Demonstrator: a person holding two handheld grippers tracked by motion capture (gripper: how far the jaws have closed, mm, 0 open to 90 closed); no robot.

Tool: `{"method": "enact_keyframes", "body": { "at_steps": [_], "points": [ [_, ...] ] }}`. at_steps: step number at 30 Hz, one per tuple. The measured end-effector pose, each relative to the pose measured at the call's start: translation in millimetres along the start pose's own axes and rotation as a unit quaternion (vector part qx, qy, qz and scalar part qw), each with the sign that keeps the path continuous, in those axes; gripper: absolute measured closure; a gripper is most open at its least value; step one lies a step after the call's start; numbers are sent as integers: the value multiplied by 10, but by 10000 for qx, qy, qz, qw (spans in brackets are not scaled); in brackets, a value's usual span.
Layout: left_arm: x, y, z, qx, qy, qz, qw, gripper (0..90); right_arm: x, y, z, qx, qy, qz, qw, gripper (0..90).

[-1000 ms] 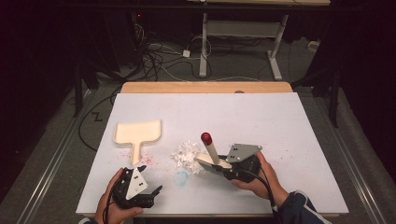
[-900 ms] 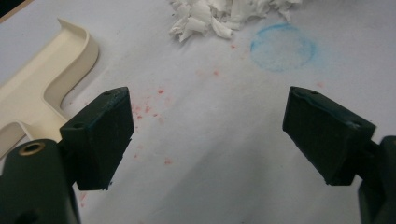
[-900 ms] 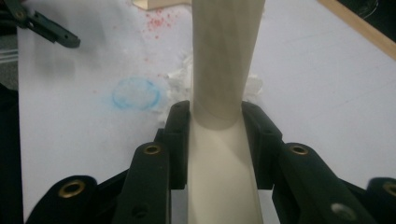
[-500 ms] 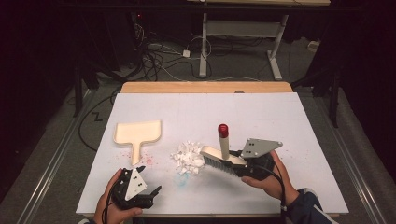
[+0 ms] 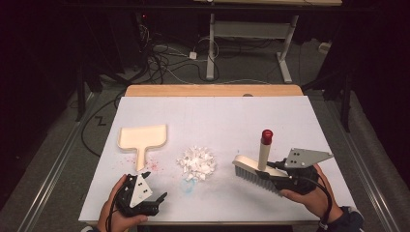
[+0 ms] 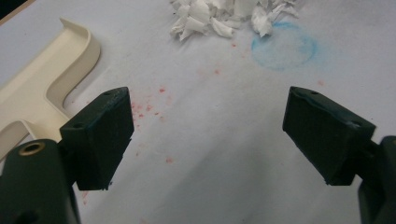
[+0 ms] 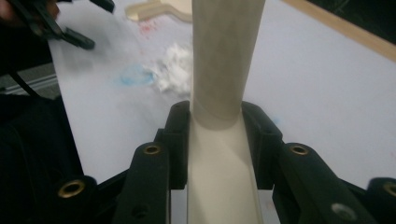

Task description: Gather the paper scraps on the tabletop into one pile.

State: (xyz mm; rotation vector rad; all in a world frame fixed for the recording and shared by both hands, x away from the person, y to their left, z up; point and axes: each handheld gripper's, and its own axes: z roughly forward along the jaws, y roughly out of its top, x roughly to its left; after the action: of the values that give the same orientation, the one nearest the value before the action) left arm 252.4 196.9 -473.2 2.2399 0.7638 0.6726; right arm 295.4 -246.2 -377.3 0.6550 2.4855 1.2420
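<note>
Our right gripper's (image 5: 270, 173) fingers (image 7: 175, 140) pinch the brush (image 5: 256, 169) by its handle, bristles on the worktop (image 5: 232, 116) well right of the paper scrap pile (image 5: 196, 163). Our left gripper (image 5: 152, 199) rests with fingers (image 6: 100, 135) spread, near the cream dustpan (image 5: 142, 137) lying left of the pile.

A white-covered table (image 5: 212, 116) carries a cream dustpan (image 5: 142, 138) and a heap of paper scraps (image 5: 196, 162).

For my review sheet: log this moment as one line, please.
right gripper: shut on brush | left gripper: open, idle | paper scraps: piled between dustpan and brush | step: sweeping pending
</note>
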Motion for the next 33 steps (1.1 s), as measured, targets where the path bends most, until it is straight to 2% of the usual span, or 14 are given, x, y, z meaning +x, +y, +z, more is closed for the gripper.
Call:
{"method": "enact_keyframes", "body": {
  "at_steps": [3,5,7,9,12,15,17,20,22,25,27,31,33],
  "points": [
    [-6,8,11,20,2,17,10000,153,-60,-101,-33,213,14,167,9996,686],
    [-9,14,14,25,-2,31,10000,153,-113,-153,-47,391,163,366,9984,685],
    [-10,16,17,30,-10,32,10000,153,-153,-204,-50,544,220,445,9973,685],
    [-13,16,22,41,-22,36,10000,153,-204,-247,-41,698,323,605,9952,685],
    [-16,20,33,44,-52,47,10000,153,-322,-273,-16,786,461,858,9921,685],
    [-18,23,52,79,-84,60,9999,153,-490,-272,41,934,364,1016,9898,684],
    [-22,27,62,95,-94,72,9999,153,-623,-280,97,1011,345,1212,9869,673],
    [-25,28,69,108,-91,89,9999,153,-791,-282,186,1162,265,1288,9845,625],
    [-23,27,71,120,-98,77,9999,153,-859,-272,257,1372,195,1202,9830,596],
    [-25,23,70,132,-94,78,9998,153,-924,-268,347,1504,161,1139,9819,581],
    [-27,17,73,148,-96,83,9998,153,-911,-238,383,1558,156,1020,9824,580],
    [-32,14,73,166,-97,94,9998,153,-862,-134,448,1675,13,605,9840,570],
    [-32,14,70,169,-99,105,9998,153,-845,-96,488,1726,-13,498,9837,562]
  ]
}}
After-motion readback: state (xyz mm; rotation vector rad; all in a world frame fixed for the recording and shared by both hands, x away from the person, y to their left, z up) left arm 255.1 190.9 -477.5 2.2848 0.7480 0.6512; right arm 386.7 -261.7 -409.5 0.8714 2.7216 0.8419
